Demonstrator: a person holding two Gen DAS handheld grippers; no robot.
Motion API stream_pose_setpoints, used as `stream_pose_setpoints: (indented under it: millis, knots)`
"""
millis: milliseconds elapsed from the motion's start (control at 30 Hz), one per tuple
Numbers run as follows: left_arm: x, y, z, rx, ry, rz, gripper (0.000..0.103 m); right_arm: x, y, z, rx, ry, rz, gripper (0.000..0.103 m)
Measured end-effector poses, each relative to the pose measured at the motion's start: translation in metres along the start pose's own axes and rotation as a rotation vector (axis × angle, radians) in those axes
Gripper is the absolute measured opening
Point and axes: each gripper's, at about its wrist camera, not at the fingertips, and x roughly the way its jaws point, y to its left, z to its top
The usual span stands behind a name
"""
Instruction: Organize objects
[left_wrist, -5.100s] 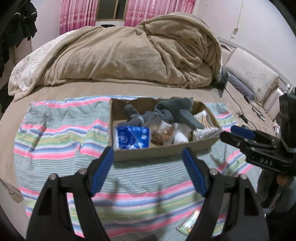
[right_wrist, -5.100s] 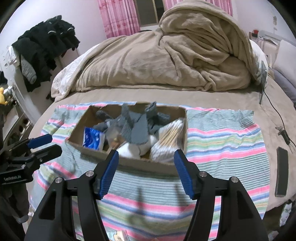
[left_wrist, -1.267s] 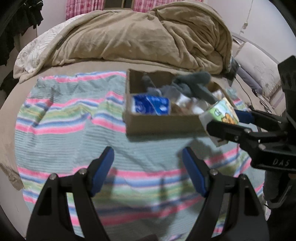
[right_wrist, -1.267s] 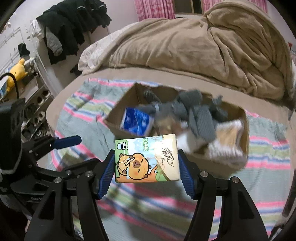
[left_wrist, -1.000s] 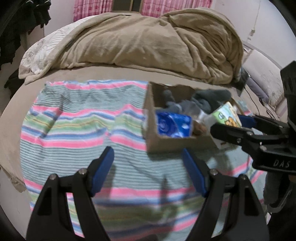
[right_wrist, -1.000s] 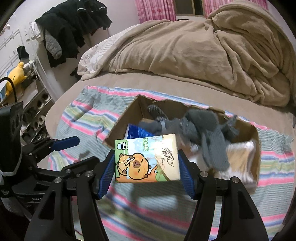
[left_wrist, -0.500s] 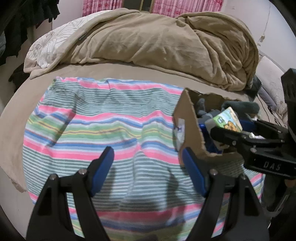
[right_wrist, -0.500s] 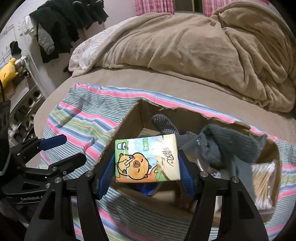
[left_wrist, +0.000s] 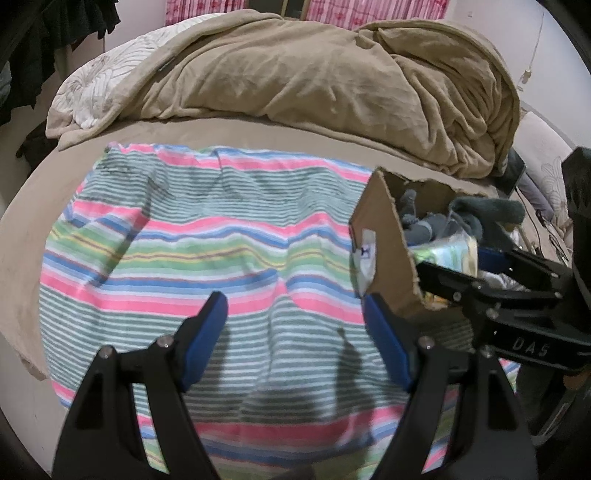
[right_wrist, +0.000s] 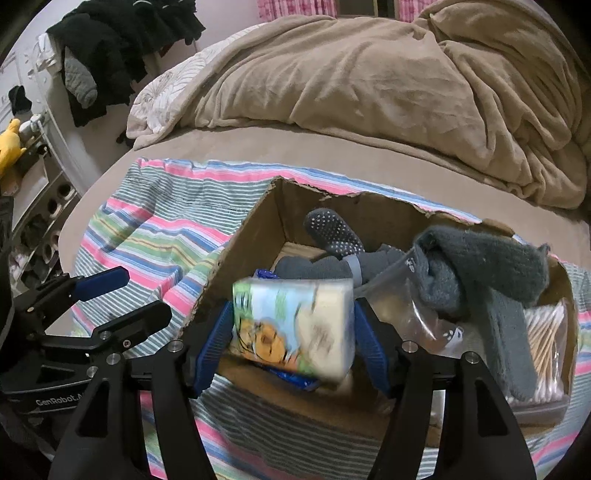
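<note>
A striped towel (left_wrist: 192, 251) covers the bed (left_wrist: 29, 206); a beige duvet (right_wrist: 369, 74) fills the frame's top (dark clothes (right_wrist: 110, 40) upper left). The right gripper (right_wrist: 291, 332) clasps a tissue pack (right_wrist: 291, 325) over the box (right_wrist: 236, 266), lower centre. The left gripper (left_wrist: 295, 332) gapes, holding nothing.

tissue pack (right_wrist: 295, 325) motion-blurred, blue packet (right_wrist: 291, 376) mostly hidden beneath it
</note>
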Motion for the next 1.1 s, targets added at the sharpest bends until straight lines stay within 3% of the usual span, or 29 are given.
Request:
stream_pose_setpoints:
  millis: [733, 1100]
  knots:
    - [-0.062, -0.047, -0.006, 0.066, -0.071, -0.014, 0.078, -0.072, -0.014, -0.017, 0.042, -0.092, -0.03, 0.069]
    - [-0.088, -0.086, -0.029, 0.098, -0.077, -0.044, 0.078, -0.115, -0.031, -0.041, 0.072, -0.134, -0.058, 0.069]
